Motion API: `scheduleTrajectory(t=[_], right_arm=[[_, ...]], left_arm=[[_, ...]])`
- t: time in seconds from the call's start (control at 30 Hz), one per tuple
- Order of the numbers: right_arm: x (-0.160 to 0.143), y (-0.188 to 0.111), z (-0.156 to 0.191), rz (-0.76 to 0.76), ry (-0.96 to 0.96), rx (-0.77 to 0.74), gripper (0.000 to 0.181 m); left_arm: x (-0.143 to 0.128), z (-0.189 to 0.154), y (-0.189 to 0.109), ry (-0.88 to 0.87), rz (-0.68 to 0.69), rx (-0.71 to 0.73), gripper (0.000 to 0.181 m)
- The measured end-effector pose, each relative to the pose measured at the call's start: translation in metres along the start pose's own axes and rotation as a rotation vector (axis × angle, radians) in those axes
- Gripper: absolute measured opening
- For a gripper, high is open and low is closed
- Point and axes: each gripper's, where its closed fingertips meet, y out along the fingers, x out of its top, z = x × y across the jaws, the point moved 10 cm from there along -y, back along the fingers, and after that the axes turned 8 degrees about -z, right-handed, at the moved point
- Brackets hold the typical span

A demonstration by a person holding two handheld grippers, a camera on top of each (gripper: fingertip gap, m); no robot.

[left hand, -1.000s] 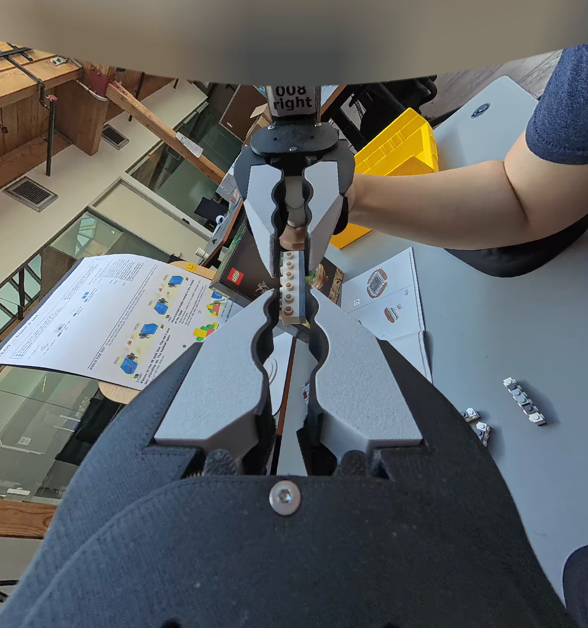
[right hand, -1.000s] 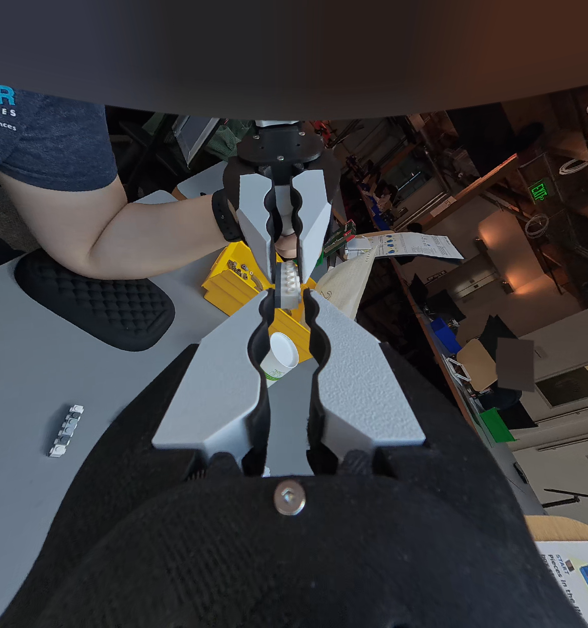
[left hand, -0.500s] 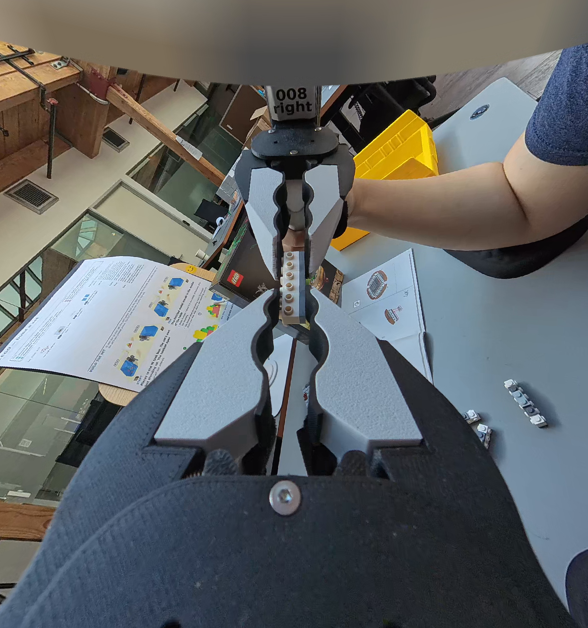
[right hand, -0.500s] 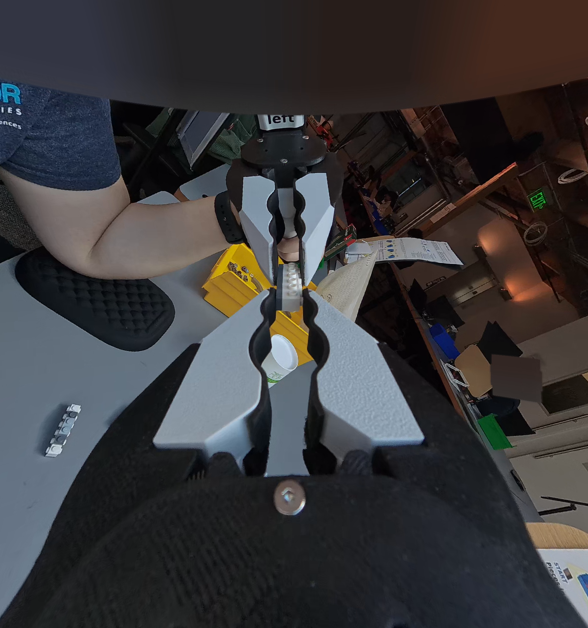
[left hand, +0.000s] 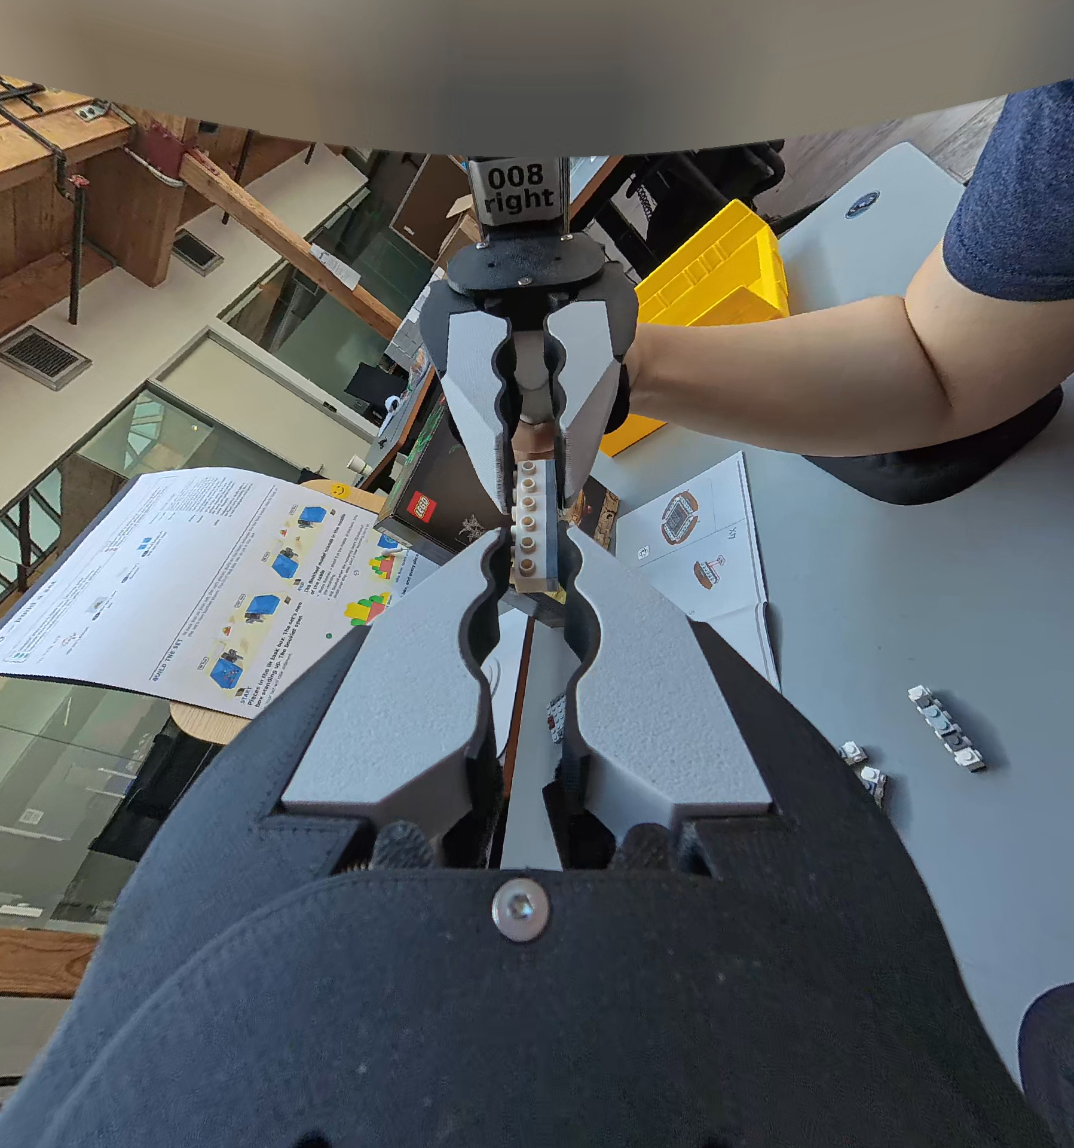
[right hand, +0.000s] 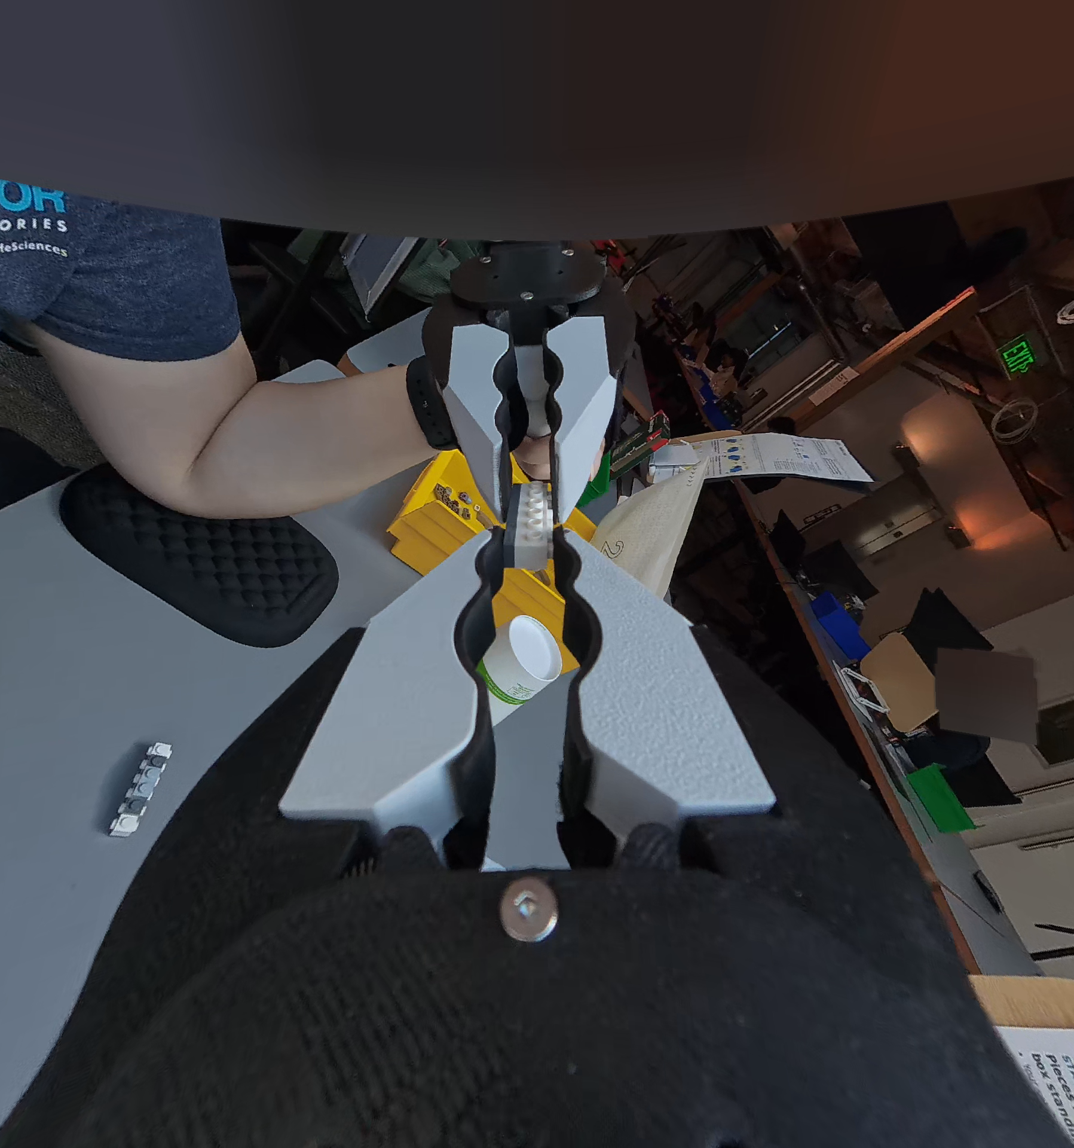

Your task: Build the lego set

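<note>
A small lego assembly [left hand: 529, 525], a white and tan studded brick on a dark grey piece, is held in the air between both grippers. My left gripper [left hand: 534, 550] is shut on its near end. My right gripper [left hand: 531, 497] faces it from the far side and is shut on the other end. In the right wrist view the same assembly [right hand: 531, 522] sits in my right gripper [right hand: 527, 542], with the left gripper [right hand: 527, 496] clamped opposite. A grey and white plate strip [left hand: 947, 727] lies on the grey table [left hand: 894, 590], with two small pieces [left hand: 863, 767] next to it.
An open instruction booklet [left hand: 702, 546], a dark lego box [left hand: 441, 503] and a printed sheet [left hand: 180, 590] lie behind the grippers. A yellow bin [right hand: 435, 522], a paper cup [right hand: 522, 665] and a black wrist pad [right hand: 211, 559] are on the table. A person's forearms reach to both grippers. Both grippers' tips are close together, under 4 cm apart.
Both grippers stay clamped on the assembly. The pair has shifted only slightly; nothing on the table has moved.
</note>
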Motion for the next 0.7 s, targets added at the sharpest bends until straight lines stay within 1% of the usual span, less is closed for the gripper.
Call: scheduleTrajectory(t=[0.2,0.33,0.4,0.5,0.7], right_arm=[[0.0000,-0.0011,-0.0010,0.003,0.000,-0.008,0.014],[-0.0002,-0.0005,0.0013,0.032,-0.057,-0.018,0.014],[-0.0003,-0.0003,0.0006,0.037,-0.034,-0.008,0.014],[-0.0025,-0.0002,-0.0031,0.024,0.065,0.020,0.014],[-0.0051,-0.0011,-0.0017,0.046,0.000,0.006,0.014]], left_arm=[[-0.0002,0.0004,0.0013,-0.002,0.000,0.007,0.012],[-0.0019,0.0002,0.0016,0.001,0.016,0.004,0.012],[-0.0022,-0.0002,0.0018,0.000,0.020,-0.002,0.012],[-0.0022,0.0001,0.0015,-0.003,0.018,-0.002,0.012],[-0.0045,0.0001,0.0033,-0.002,0.033,-0.004,0.012]])
